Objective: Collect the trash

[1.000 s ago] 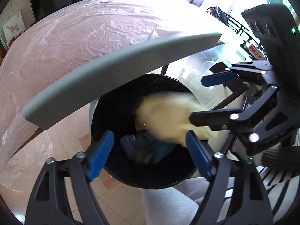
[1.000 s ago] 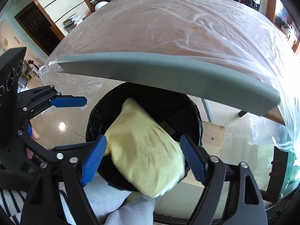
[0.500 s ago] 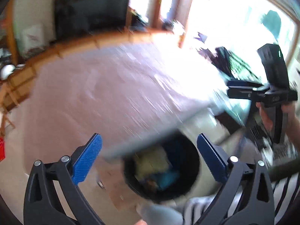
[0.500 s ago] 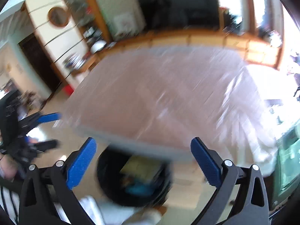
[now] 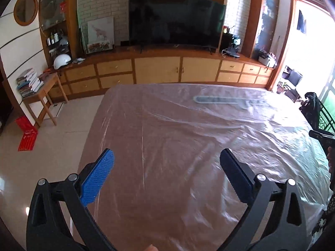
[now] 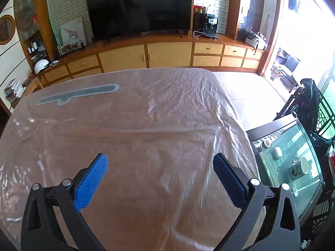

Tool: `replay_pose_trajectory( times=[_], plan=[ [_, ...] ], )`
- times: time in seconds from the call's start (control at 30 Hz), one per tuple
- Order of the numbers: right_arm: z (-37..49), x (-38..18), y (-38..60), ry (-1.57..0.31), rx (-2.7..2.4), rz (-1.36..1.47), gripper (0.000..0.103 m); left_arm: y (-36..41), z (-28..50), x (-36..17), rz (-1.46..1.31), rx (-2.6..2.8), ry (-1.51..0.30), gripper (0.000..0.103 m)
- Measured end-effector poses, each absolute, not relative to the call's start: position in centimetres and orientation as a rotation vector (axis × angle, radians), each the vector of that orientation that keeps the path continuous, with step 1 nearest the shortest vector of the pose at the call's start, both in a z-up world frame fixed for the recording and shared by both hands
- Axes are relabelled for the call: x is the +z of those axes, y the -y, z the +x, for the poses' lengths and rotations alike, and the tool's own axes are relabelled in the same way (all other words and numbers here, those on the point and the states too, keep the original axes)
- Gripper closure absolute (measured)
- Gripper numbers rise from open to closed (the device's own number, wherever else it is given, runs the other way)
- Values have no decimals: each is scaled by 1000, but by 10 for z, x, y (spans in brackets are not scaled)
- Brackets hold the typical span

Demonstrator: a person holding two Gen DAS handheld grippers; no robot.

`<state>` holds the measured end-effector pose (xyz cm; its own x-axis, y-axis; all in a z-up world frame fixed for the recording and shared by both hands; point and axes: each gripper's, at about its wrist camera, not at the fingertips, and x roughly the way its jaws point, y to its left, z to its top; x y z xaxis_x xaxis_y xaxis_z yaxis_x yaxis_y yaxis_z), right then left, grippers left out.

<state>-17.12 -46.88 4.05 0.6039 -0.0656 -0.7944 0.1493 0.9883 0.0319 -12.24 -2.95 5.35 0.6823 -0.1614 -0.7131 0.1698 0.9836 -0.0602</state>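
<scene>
My left gripper [image 5: 167,167] is open and empty, held above the table [image 5: 188,136] covered in clear plastic sheet. My right gripper [image 6: 160,172] is also open and empty above the same table [image 6: 136,125]. Part of the right gripper [image 5: 320,135] shows at the right edge of the left wrist view. No trash and no bin are in view now. A grey strip [image 5: 222,100] lies under the plastic at the table's far side; it also shows in the right wrist view [image 6: 79,94].
A TV [image 5: 175,23] stands on a wooden cabinet [image 5: 157,69] behind the table. A small side table with books [image 5: 39,90] is at the left. A glass-topped side table with cups [image 6: 293,163] stands to the right of the table.
Both grippers rose from over the black bin below the table edge to above the table top. The yellow trash dropped into the bin, which has left the view.
</scene>
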Motion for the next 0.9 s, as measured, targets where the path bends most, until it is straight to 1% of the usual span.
replay_pose_trajectory(
  times=[0.27,0.43,0.6,0.7,0.9],
  plan=[
    [-134,13,492,-936,-185,163,4,25,-75,30,-38,-144,-877,2],
    [-129,5,489,-952,-197,121,4,27,-60,22,-16,-126,-888,2],
    [-121,8,486,-958,-191,108,4,24,-44,14,-17,-113,-934,2],
    [-121,8,486,-959,-198,110,4,30,-41,11,35,-75,-953,1],
    [-120,8,486,-959,-198,110,4,30,-42,11,32,-75,-956,1]
  ],
)
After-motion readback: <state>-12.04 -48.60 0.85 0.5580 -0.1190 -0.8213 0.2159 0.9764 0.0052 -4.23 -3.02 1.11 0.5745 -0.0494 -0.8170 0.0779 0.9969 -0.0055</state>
